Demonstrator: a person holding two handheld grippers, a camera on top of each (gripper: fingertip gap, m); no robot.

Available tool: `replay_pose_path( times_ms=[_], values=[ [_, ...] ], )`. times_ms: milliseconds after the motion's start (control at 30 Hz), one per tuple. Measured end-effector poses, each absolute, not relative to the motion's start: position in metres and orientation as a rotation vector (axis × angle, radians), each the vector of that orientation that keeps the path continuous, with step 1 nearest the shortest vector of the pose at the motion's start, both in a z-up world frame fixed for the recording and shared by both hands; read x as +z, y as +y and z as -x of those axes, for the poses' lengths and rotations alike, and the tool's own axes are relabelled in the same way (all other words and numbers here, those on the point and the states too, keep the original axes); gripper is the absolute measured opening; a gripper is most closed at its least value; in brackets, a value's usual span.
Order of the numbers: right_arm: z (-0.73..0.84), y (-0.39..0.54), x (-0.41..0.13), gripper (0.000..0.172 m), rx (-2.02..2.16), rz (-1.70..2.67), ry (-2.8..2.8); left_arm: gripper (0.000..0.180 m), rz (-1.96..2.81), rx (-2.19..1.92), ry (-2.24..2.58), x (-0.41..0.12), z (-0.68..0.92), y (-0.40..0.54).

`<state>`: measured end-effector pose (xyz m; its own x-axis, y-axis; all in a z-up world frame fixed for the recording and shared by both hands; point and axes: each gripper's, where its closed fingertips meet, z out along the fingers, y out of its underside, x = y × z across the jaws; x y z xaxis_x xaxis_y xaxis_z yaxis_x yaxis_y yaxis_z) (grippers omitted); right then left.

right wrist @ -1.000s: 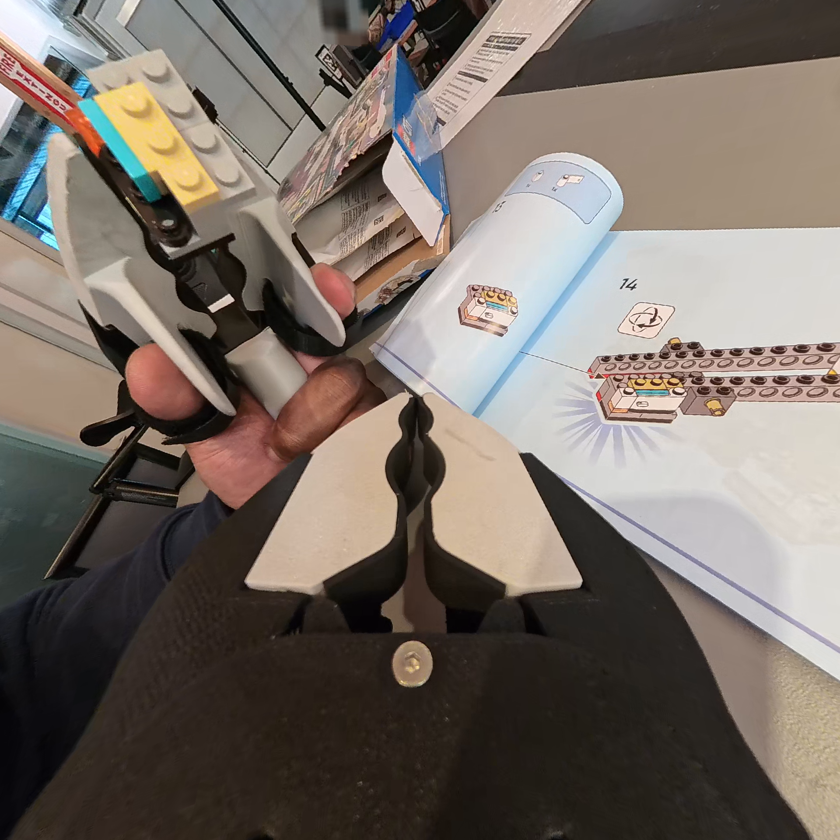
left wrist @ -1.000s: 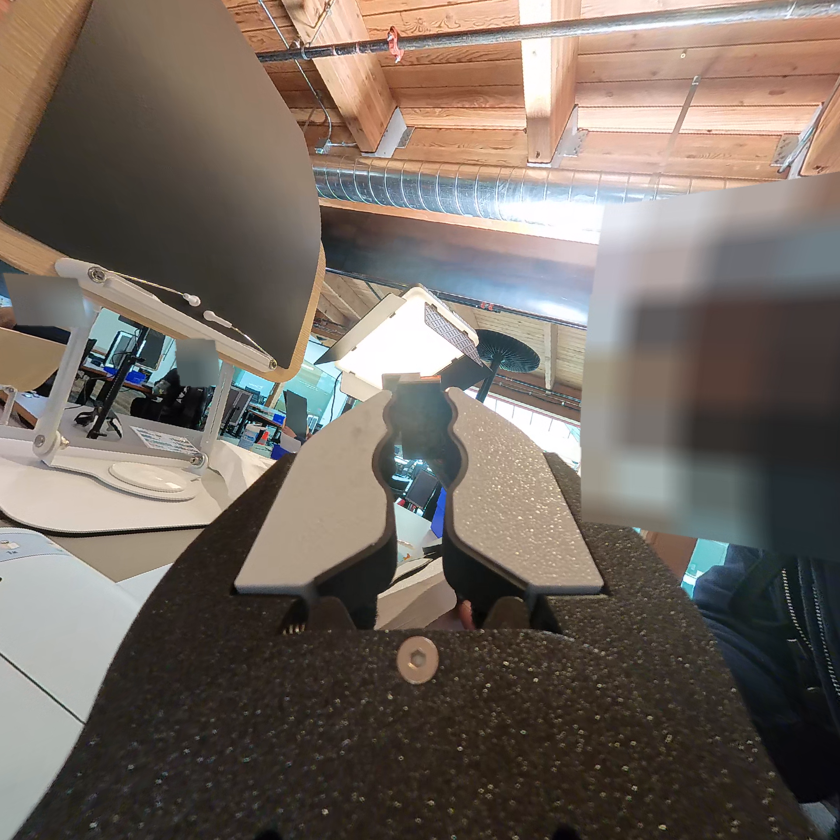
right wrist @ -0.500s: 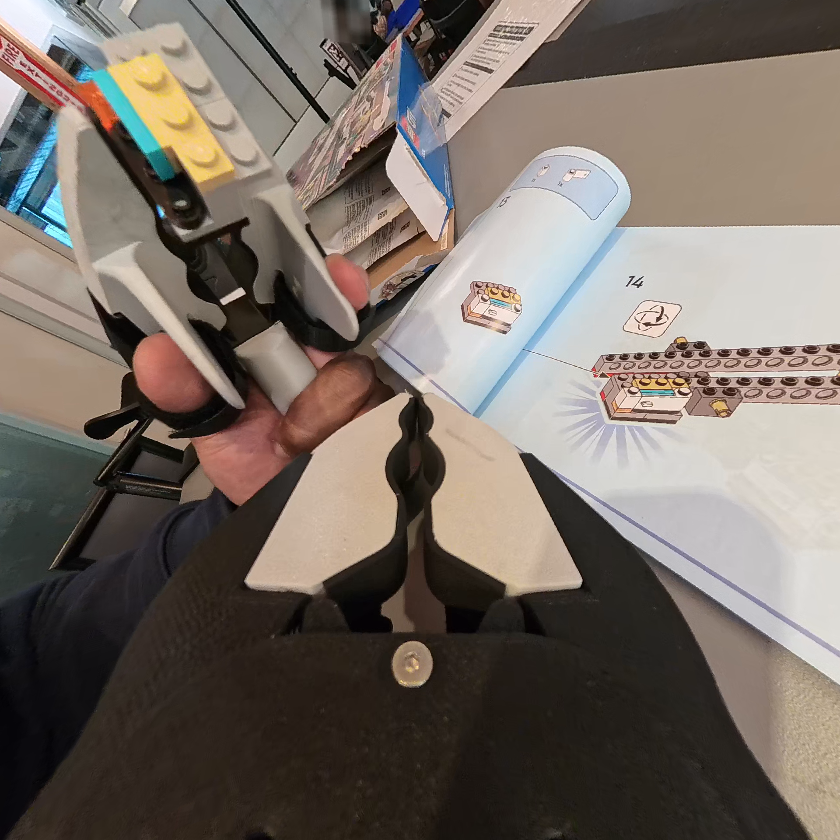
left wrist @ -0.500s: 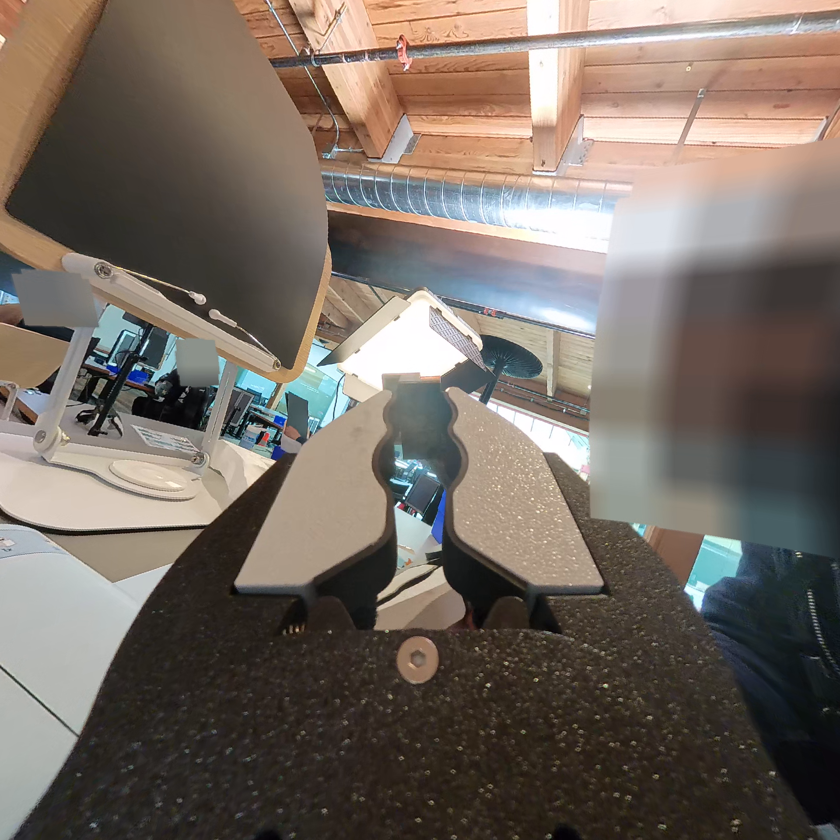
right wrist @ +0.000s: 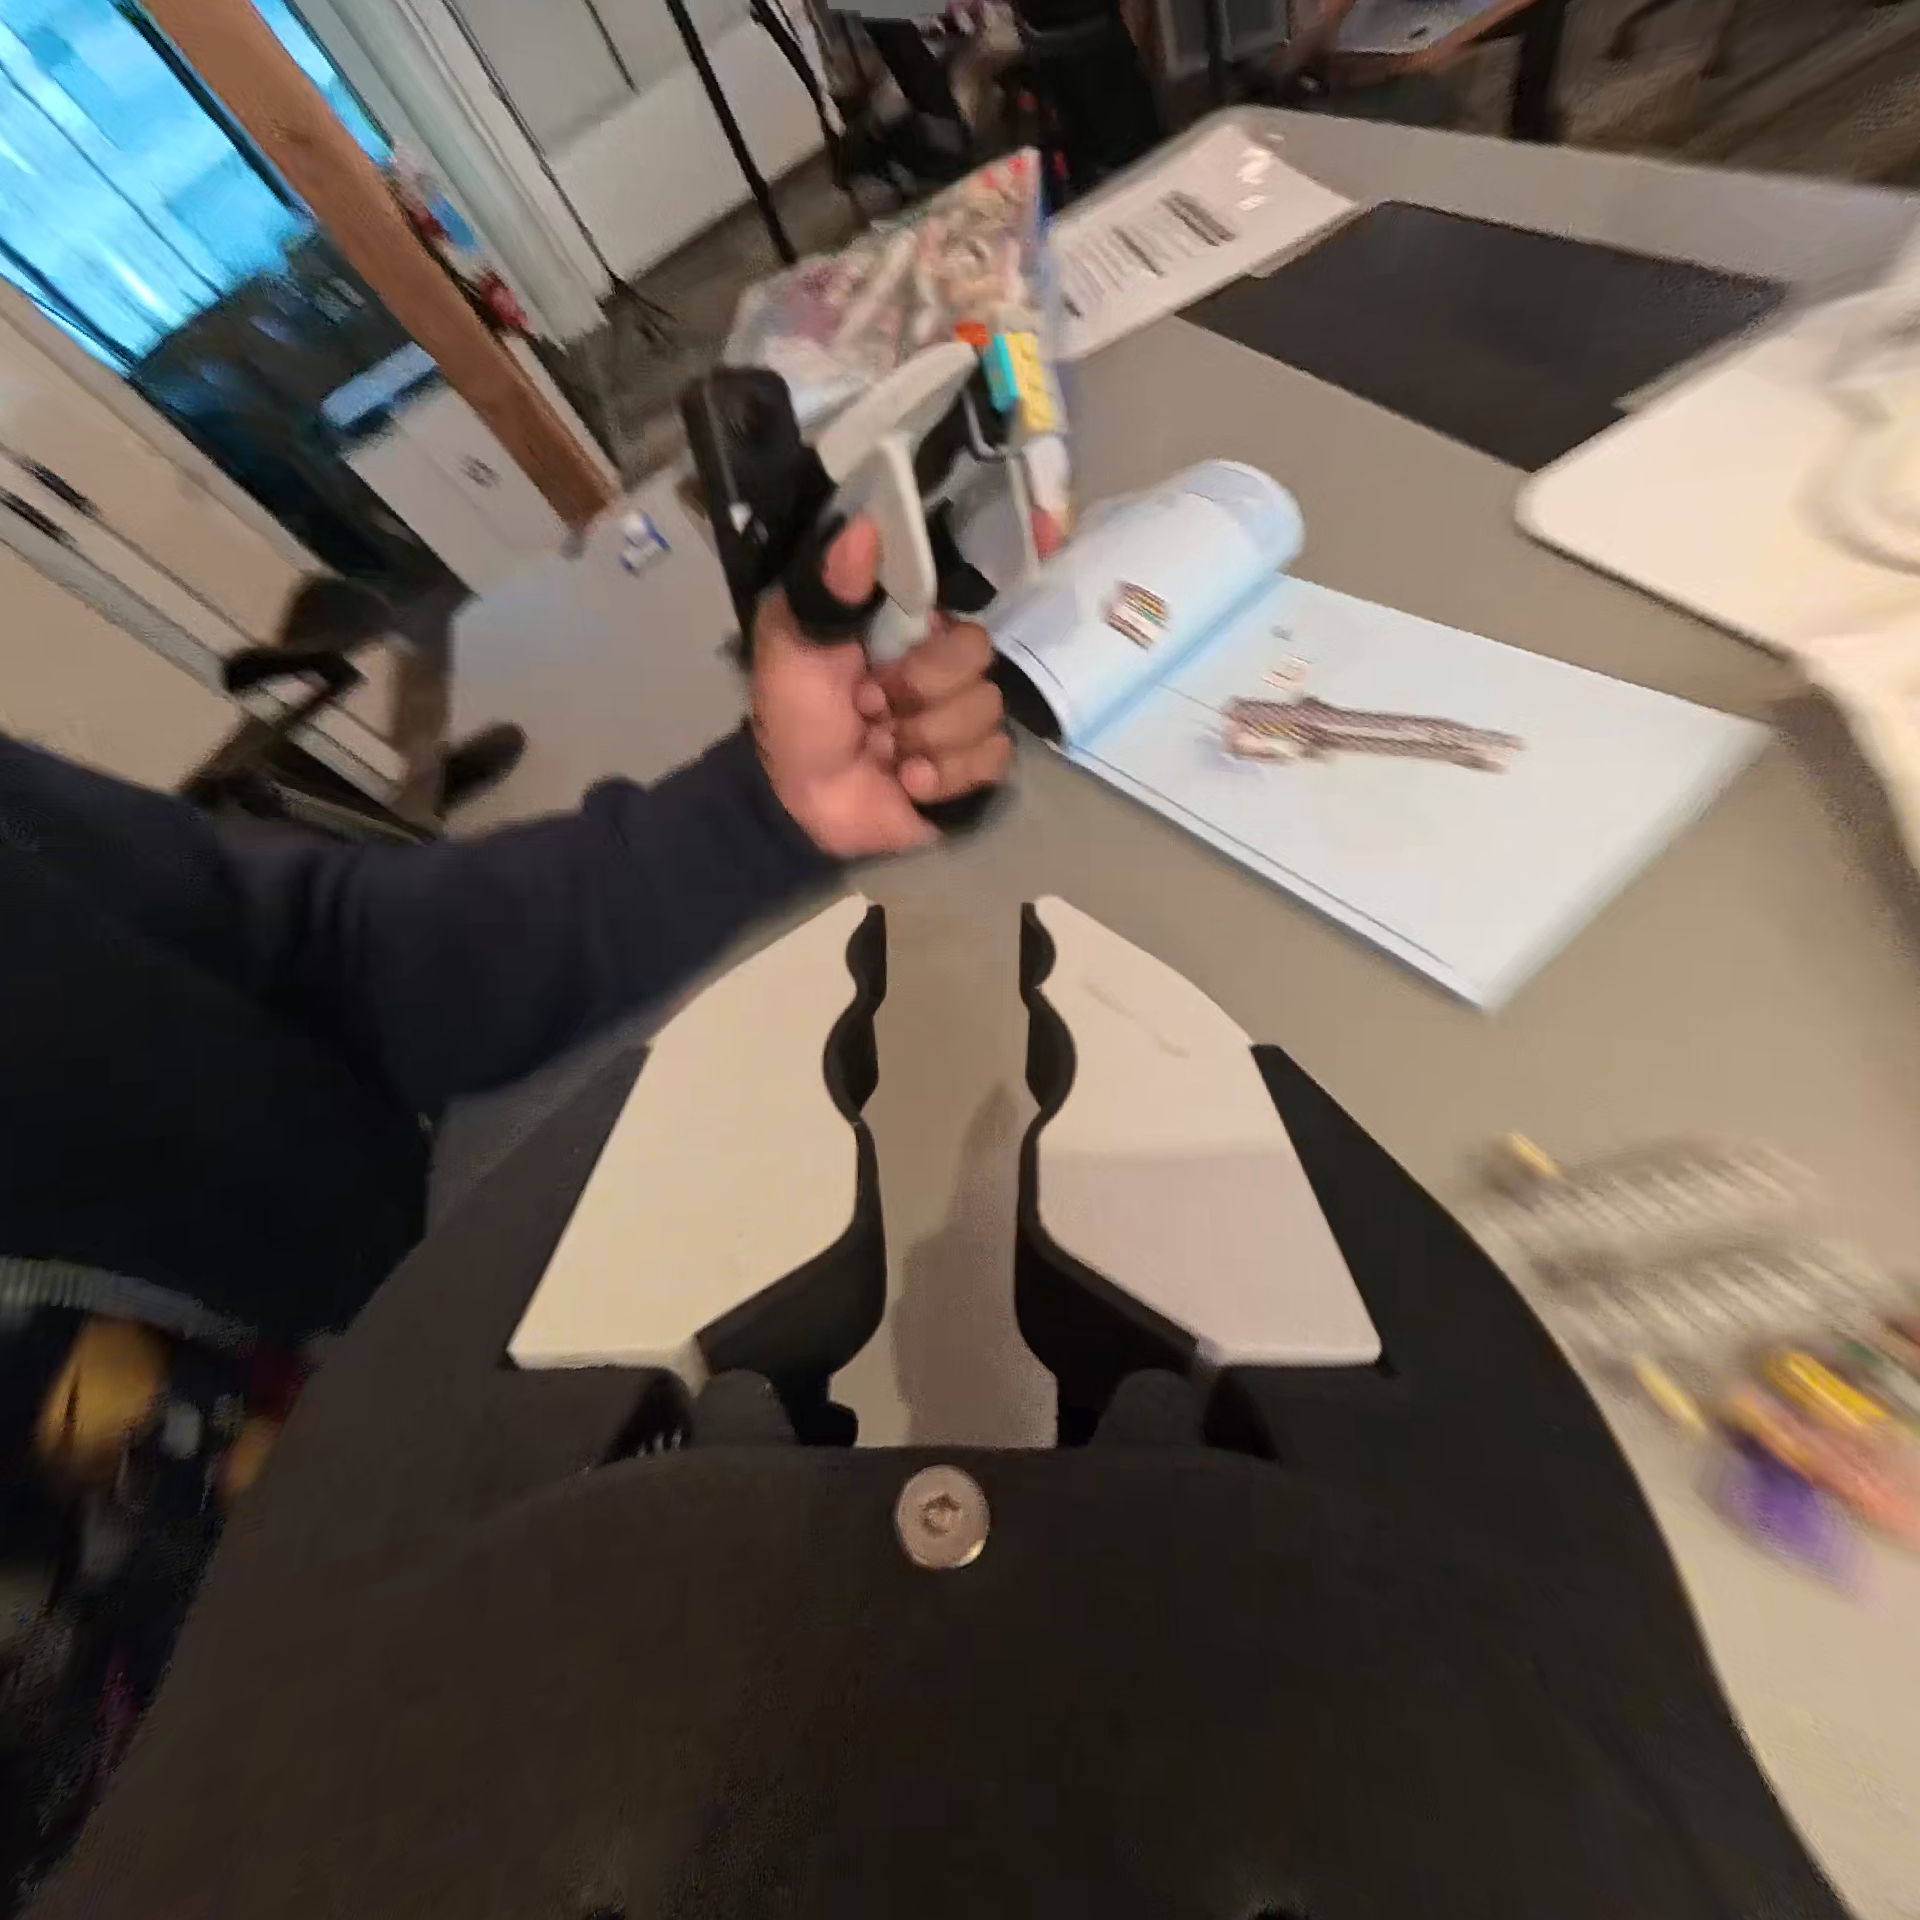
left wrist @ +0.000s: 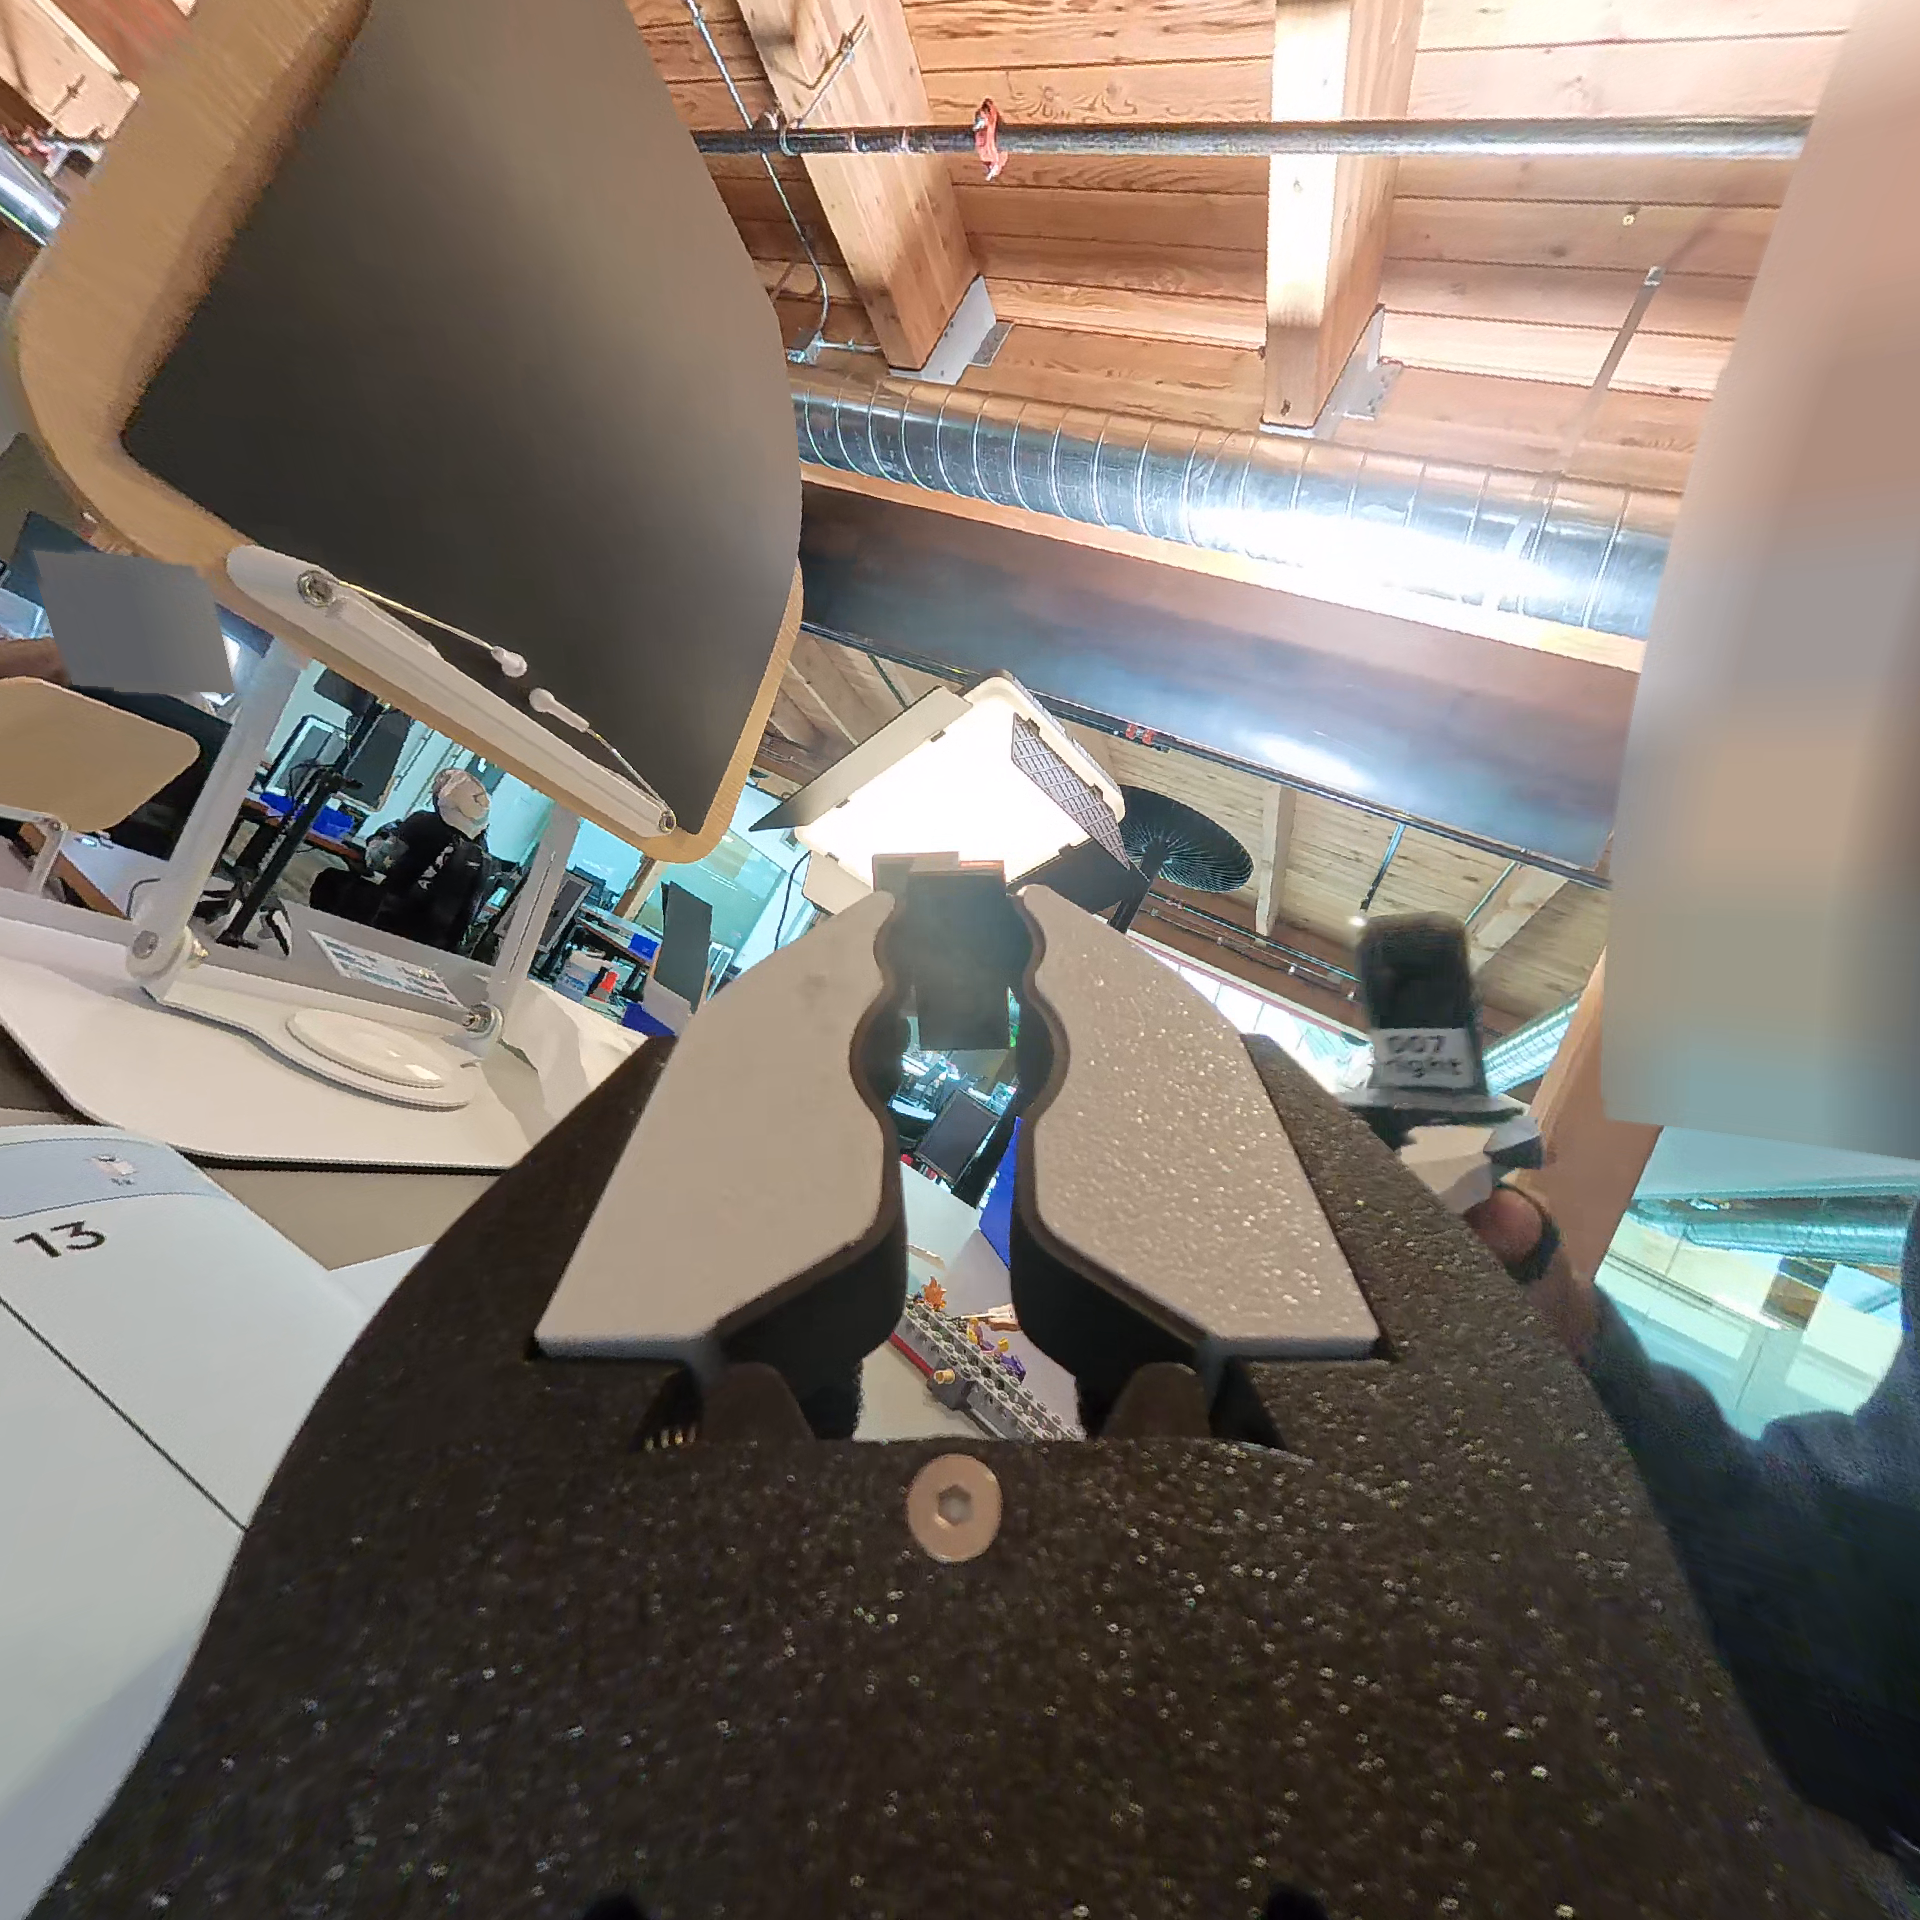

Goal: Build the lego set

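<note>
While the left gripper (left wrist: 956,935) is tilted upward, a small brick assembly (left wrist: 951,961) — grey, yellow and teal — is pinched at its fingertips. The right gripper (right wrist: 951,925) is spread, bare table (right wrist: 1299,1060) between its fingers; an open booklet (right wrist: 1403,790) lies ahead to its right.

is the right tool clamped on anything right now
No, the right tool stands open, and only the bare grey table shows between its fingers.
</note>
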<state>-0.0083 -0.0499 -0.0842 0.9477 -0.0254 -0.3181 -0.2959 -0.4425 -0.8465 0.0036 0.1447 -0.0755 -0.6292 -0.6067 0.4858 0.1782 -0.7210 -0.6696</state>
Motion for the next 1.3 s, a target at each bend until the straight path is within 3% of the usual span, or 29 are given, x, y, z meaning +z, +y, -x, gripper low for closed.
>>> replay_pose_path(
  times_ms=[167,267,400,533,900,1300],
  values=[
    [-0.116,-0.262,-0.071,0.019,-0.223,2.513,0.467,0.017,1.033,-2.383,0.808,-0.077,-0.008,0.147],
    [-0.170,-0.367,-0.110,0.016,-0.215,2.844,0.695,0.017,1.037,-2.401,0.840,-0.076,-0.008,0.144],
    [-0.201,-0.426,-0.167,0.016,-0.124,3.175,0.713,0.017,1.025,-2.379,0.882,-0.076,-0.004,0.144],
    [-0.197,-0.445,-0.199,0.013,0.074,3.396,0.646,0.017,1.027,-2.415,0.807,-0.075,0.001,0.153],
    [-0.204,-0.453,-0.230,0.012,0.165,3.452,0.659,0.017,1.020,-2.442,0.798,-0.074,0.001,0.153],
    [-0.198,-0.448,-0.209,0.008,0.054,3.416,0.636,0.017,1.026,-2.451,0.798,-0.074,-0.002,0.152]
  ],
)
